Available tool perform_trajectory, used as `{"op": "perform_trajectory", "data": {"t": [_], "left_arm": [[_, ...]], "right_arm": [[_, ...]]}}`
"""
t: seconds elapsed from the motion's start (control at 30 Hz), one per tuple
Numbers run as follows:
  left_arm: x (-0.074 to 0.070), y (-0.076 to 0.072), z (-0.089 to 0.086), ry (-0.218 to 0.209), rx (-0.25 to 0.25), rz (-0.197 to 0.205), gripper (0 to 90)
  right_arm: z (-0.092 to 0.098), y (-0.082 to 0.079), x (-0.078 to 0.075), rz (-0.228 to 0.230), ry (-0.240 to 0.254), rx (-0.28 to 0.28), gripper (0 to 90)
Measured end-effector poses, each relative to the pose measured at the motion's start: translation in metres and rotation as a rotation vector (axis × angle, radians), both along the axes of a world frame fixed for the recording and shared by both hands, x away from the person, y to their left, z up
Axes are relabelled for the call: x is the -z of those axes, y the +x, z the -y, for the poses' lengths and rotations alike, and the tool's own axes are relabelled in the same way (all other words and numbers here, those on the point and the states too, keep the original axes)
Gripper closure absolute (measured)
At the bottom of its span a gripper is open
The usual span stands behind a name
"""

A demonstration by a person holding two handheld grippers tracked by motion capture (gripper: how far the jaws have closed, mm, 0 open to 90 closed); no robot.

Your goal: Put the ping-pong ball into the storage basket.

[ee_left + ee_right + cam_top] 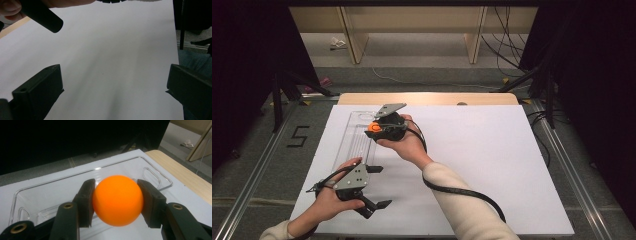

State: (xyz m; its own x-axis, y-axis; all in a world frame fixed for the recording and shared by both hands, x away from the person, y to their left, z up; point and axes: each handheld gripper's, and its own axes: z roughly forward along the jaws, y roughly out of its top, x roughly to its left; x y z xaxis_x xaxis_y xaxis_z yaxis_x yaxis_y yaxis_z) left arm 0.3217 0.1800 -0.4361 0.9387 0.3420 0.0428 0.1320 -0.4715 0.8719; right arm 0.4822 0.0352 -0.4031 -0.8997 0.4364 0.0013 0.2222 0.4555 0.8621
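Right tool [117, 202] clamped on an orange ball [117, 200], pads pressing its two sides, held above a clear plastic tray [50, 187] on the white-covered tabletop [492, 165]. Left tool [374, 186] wide open and empty, near the tabletop's front edge. Probably light, hollow, smooth and rigid; likely to slip or roll. Best gripped across the widest middle, gently.
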Motion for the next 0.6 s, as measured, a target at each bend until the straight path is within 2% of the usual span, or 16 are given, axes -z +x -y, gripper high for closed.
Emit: {"op": "perform_trajectory", "data": {"t": [0.6], "left_arm": [[0.000,0.000,0.000,0.000,0.002,0.002,0.0]], "right_arm": [[-0.011,0.002,0.000,-0.005,-0.005,-0.016,51.6]]}}
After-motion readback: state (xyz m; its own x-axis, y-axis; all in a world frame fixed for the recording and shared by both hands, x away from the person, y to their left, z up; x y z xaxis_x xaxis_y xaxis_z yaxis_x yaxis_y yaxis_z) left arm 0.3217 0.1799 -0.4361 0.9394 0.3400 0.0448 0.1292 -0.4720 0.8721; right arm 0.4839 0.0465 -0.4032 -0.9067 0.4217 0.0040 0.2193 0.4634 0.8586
